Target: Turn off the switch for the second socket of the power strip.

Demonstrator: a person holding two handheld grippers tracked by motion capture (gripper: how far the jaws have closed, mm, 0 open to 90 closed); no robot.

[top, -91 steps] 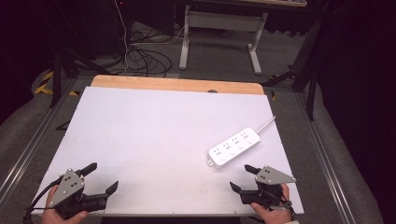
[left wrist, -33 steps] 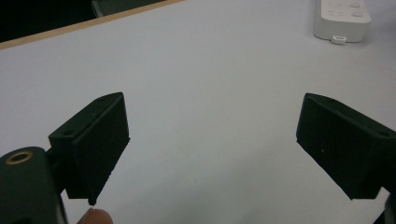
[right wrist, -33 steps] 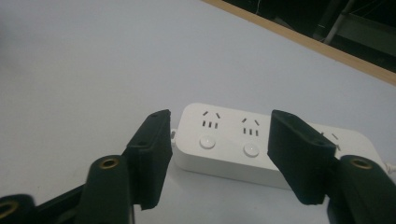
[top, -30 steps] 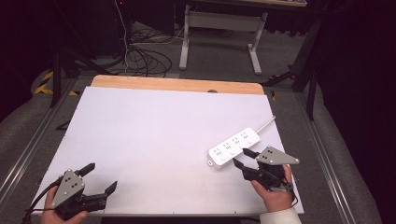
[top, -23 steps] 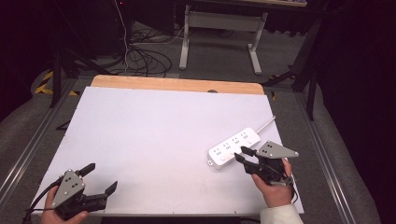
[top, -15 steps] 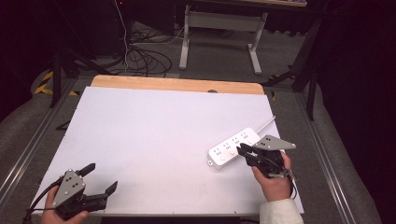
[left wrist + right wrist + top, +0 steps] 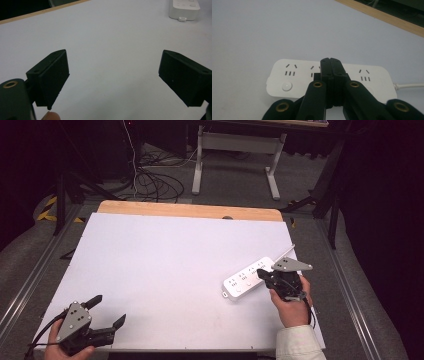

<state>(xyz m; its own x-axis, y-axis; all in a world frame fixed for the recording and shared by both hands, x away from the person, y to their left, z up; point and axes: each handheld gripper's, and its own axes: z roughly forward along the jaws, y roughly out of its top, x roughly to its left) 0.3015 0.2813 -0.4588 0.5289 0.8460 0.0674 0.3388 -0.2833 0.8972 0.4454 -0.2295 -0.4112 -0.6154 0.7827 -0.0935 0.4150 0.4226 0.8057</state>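
Right gripper [image 7: 266,276], high view: held in person's right hand [image 7: 290,302] at near-right of table [image 7: 165,255]; jaws closed together, nothing between them; tips over the near-right part of white power strip [image 7: 250,279], contact w/ strip can't be judged from here; grey three-cornered plate on top of gripper; pale sleeve [image 7: 298,345] at bottom edge. Power strip lies flat on white table top, right of centre, long axis running near-left to far-right; its white cord [image 7: 285,252] leaves far-right end twd table's right edge. Left gripper [image 7: 106,311] at near-left corner, in left hand [image 7: 60,345]; jaws spread wide, holding nothing; well apart from strip. Wooden strip along far table edge; floor cables [image 7: 150,175] and a grey stand [image 7: 235,150] beyond.

Left gripper view: both black jaws far apart, bare white table between them; end of power strip [image 7: 184,8] at top right, far off; fingertip [image 7: 50,116] at bottom edge by left jaw.

Right gripper view: jaws pressed shut, flat against each other, gripping nothing; tips over middle of power strip [image 7: 294,75], just above or touching its top face, can't tell which; round button [image 7: 287,86] at strip's left end; socket slots either side of jaws; cord [image 7: 410,85] exits at right; wooden edge at top right.
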